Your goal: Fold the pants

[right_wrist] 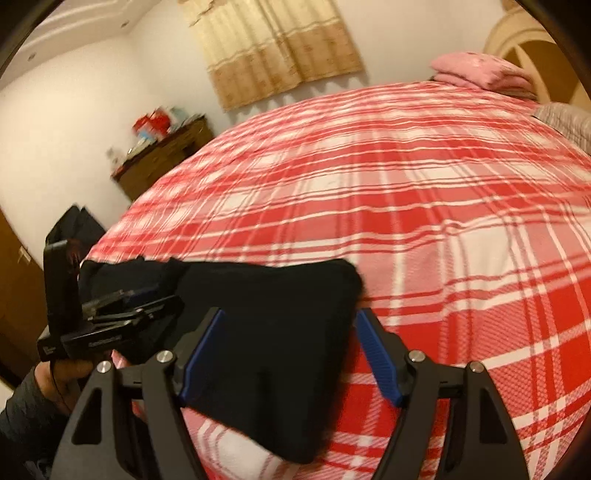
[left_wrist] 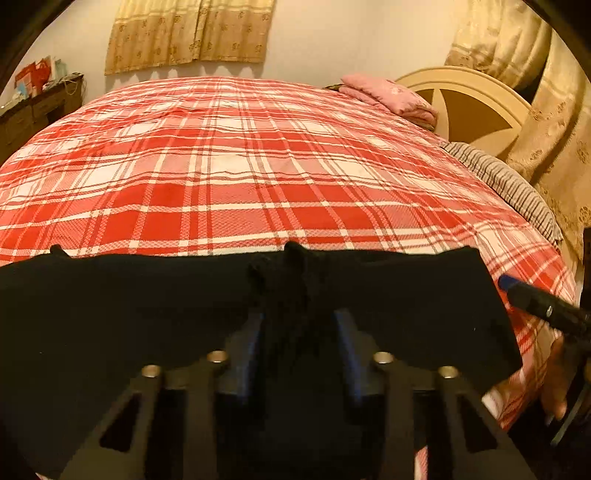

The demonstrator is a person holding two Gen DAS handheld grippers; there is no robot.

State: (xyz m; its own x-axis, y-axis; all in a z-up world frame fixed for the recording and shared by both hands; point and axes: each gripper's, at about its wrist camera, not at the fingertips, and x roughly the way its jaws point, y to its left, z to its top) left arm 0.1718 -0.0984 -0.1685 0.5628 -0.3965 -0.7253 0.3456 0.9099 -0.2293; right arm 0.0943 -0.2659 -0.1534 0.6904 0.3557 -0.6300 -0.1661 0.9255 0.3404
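Note:
Black pants (left_wrist: 406, 302) lie folded into a flat slab on the near edge of the red plaid bed (left_wrist: 240, 166). My left gripper (left_wrist: 299, 295) is shut on a bunched ridge of the pants cloth between its blue pads. In the right wrist view the pants (right_wrist: 273, 332) lie between the wide-open blue pads (right_wrist: 376, 354) of my right gripper (right_wrist: 288, 321), which holds nothing. The left gripper (right_wrist: 129, 302) shows there at the left, pinching the pants' far side. The right gripper's tip (left_wrist: 532, 299) shows at the right of the left wrist view.
A folded pink blanket (left_wrist: 391, 98) lies at the head of the bed by the cream headboard (left_wrist: 476, 103). A striped cloth (left_wrist: 509, 184) lies along the bed's right edge. A dark wood dresser (left_wrist: 37, 110) stands at the far left under a curtain (left_wrist: 192, 33).

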